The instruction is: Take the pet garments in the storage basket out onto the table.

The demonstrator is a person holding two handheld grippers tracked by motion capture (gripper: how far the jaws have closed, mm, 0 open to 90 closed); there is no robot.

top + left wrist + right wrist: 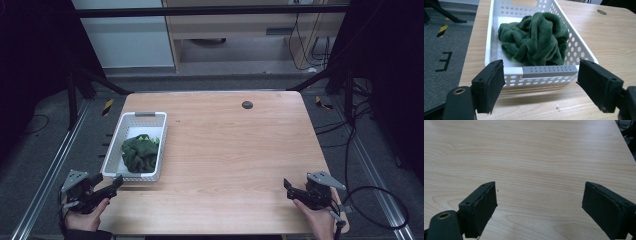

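A white perforated basket (114, 145) stands on the left part of the wooden table (230, 150). Inside it lies a crumpled dark green plush cloth (140, 154). My left gripper (110, 179) hovers at the table's front left corner, open, just short of the basket's near end. In the left gripper view the basket (489, 37), its grey near handle (549, 71) and the cloth (536, 40) sit beyond my left gripper (540, 67), whose jaws hold nothing. My right gripper (289, 189) is open near the front right corner. In the right gripper view my right gripper (540, 186) is over bare wood.
A small black round plug (247, 104) is set into the table near its far edge. The table's left edge runs close beside the basket. Black cables (370, 190) trail on the grey floor to the right, and yellow-black tape marks (107, 106) lie on the floor.
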